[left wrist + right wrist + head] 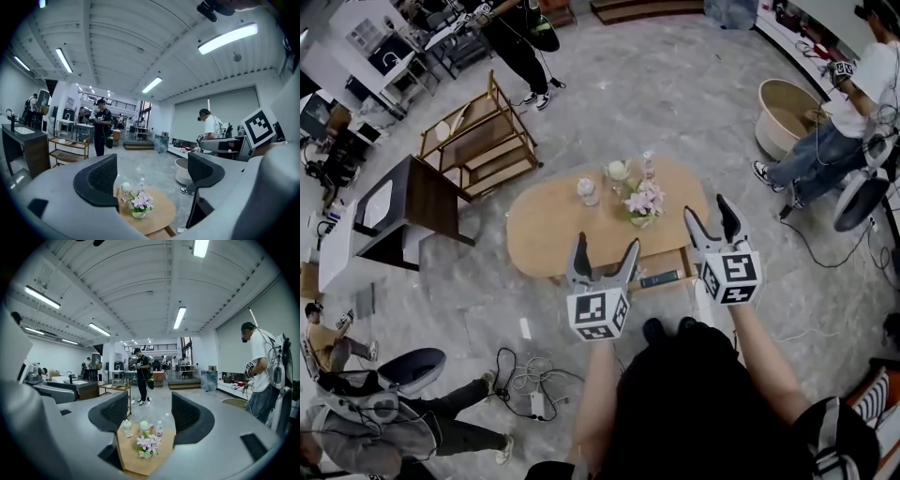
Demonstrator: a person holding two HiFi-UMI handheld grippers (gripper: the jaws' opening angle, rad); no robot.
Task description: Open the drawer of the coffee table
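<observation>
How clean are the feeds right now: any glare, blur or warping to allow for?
Head view: even light, no glare, oval wooden coffee table sharp, frame edges bowed. Left gripper view: long ceiling strip light blooms, corners dark. Right gripper view: heavy fisheye curve, pink flower bunch a little soft.

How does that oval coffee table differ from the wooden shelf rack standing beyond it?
The coffee table has a rounded solid top; the shelf rack is angular, with open tiers. The coffee table carries flowers and a glass; the shelf rack looks nearly bare. Both are light wood.
</observation>
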